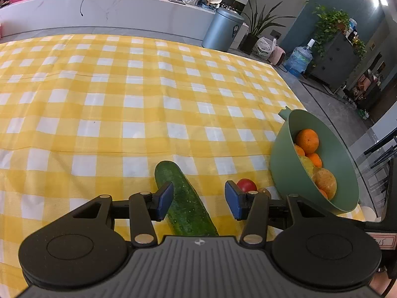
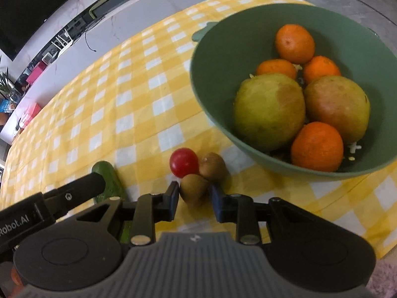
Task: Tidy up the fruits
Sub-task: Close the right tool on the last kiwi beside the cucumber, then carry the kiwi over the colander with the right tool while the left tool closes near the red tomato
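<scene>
A green bowl [image 2: 215, 104] holds several oranges [image 2: 294, 43] and two yellow-green pomegranates [image 2: 269, 110]; it also shows in the left wrist view [image 1: 282, 159]. Before it on the yellow checked cloth lie a red tomato [image 2: 184, 162] and two kiwis. My right gripper [image 2: 194, 196] is closed around the nearer kiwi [image 2: 193, 190], its pads touching both sides. The second kiwi [image 2: 212, 166] lies just behind. A cucumber [image 1: 184, 198] lies on the cloth. My left gripper [image 1: 198, 197] is open above the cucumber, its left pad [image 1: 165, 202] beside it. The tomato also shows in the left wrist view [image 1: 246, 185].
The table [image 1: 124, 87] has a yellow and white checked cloth. Its right edge runs just behind the bowl. A grey bin [image 1: 223, 28], plants and a water bottle [image 1: 299, 59] stand on the floor beyond. A white counter [image 1: 99, 10] runs along the back.
</scene>
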{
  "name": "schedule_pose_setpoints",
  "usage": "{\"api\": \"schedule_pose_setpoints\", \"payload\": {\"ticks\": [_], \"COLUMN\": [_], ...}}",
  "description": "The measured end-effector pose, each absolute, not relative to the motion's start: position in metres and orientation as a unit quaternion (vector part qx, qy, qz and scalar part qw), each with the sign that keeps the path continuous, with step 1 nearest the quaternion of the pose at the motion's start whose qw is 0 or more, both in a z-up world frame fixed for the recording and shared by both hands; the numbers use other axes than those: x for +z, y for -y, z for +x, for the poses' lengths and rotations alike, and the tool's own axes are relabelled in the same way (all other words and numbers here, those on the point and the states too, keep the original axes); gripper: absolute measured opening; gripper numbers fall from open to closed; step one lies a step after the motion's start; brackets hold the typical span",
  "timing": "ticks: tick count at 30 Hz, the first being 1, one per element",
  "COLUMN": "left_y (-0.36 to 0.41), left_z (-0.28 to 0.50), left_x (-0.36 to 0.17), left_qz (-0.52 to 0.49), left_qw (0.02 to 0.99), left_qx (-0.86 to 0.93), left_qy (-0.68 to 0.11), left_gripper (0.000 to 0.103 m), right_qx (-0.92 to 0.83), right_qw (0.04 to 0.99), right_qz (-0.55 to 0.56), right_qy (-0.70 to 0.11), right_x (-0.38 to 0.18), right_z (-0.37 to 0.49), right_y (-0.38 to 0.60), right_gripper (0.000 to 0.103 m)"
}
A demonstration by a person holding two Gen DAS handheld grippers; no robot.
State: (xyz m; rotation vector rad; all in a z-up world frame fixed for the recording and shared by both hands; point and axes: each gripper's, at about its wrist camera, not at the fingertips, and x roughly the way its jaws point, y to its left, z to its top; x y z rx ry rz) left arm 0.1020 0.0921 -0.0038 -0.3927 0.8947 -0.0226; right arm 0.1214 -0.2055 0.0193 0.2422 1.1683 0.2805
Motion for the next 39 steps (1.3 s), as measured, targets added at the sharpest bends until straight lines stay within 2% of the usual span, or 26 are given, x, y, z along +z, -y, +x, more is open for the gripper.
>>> {"api": "schedule_pose_setpoints", "payload": {"ticks": [2,8,16,22,26,39], "left_y": [-0.091,-0.084,-0.041,0.005,0.016,0.056], "left_z": [0.102,0.101,0.088,0.077,0.088,0.132], "left_x": [-0.005,-0.008,-0.008,-0.015,-0.020,-0.037], "left_qz": [-0.185,-0.155,-0.003,0.131,0.153,0.313], "left_qw": [0.883,0.895,0.926,0.923,0.902,0.819], "left_qx": [-0.011,-0.035,-0.140,-0.208,-0.254,-0.296], "left_qy": [-0.431,-0.416,-0.351,-0.296,-0.313,-0.379], "left_gripper": [0.056,0.056,0.056,0.056,0.049,0.048], "right_qx": [0.135,0.147,0.178,0.167,0.164,0.174], "right_qw": [0.818,0.830,0.836,0.852,0.846,0.843], "right_qz": [0.108,0.131,0.279,0.291,0.320,0.360], "right_qy": [-0.548,-0.522,-0.437,-0.401,-0.395,-0.359], "right_x": [0.018,0.029,0.057,0.069,0.065,0.071], "right_z": [0.123,0.118,0.105,0.102,0.100,0.092], "right_y": [0.201,0.213,0.274,0.292,0.308,0.336], "right_gripper": [0.021,0.020,0.020,0.020,0.020,0.020]}}
